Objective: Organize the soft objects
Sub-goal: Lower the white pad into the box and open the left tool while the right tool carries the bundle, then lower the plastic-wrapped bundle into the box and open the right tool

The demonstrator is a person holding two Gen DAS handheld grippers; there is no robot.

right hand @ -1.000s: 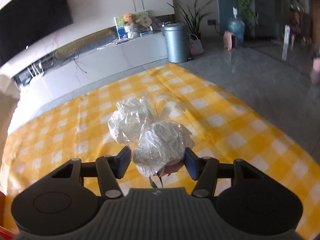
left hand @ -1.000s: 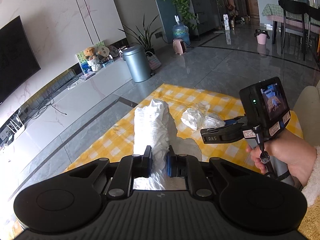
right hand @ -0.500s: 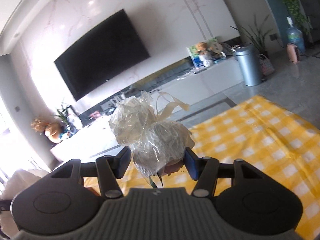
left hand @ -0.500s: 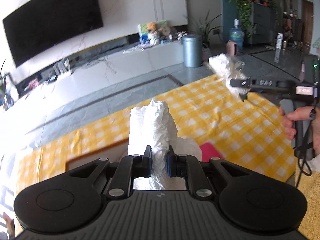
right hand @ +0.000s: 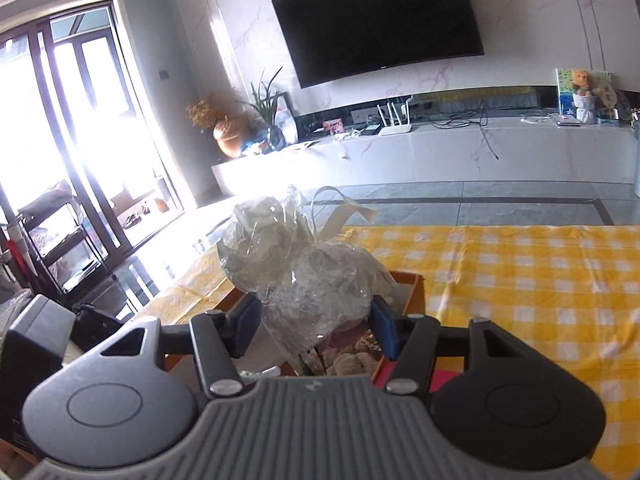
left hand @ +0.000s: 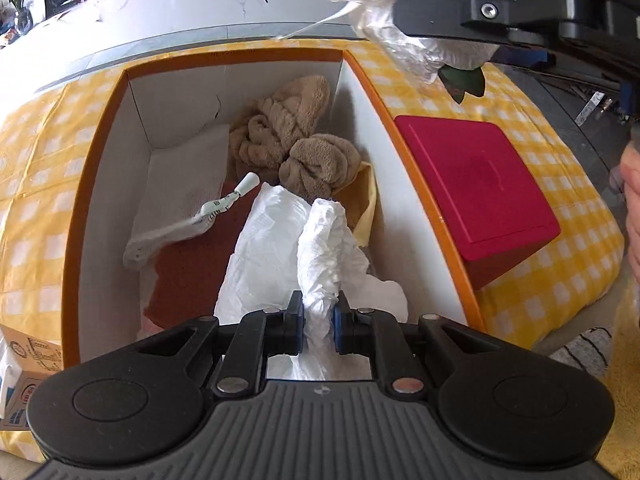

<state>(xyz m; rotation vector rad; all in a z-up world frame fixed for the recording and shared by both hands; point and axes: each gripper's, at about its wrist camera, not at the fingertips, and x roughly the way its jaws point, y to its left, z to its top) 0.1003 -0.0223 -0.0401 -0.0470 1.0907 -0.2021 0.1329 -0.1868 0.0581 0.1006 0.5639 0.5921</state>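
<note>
Window (right hand: pixel 100 152) glare — fisheye-warped edges

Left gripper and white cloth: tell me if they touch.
Touching. Left wrist view shows the left gripper with both pads pressed on the white cloth above the box.

Crinkled white paper wad (left hand: pixel 324 248), matt and rough. Plush brown towel (left hand: pixel 296 140), fuzzy knots. Glossy, crackly cellophane bundle (right hand: pixel 304 276). Smooth cardboard box (left hand: pixel 408 152), matt checked cloth (left hand: pixel 560 288), satin-smooth red lid (left hand: pixel 476 180).

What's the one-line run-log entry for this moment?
left tool: shut on white cloth, over box | right tool: shut on cellophane bundle | box holds brown towel
</note>
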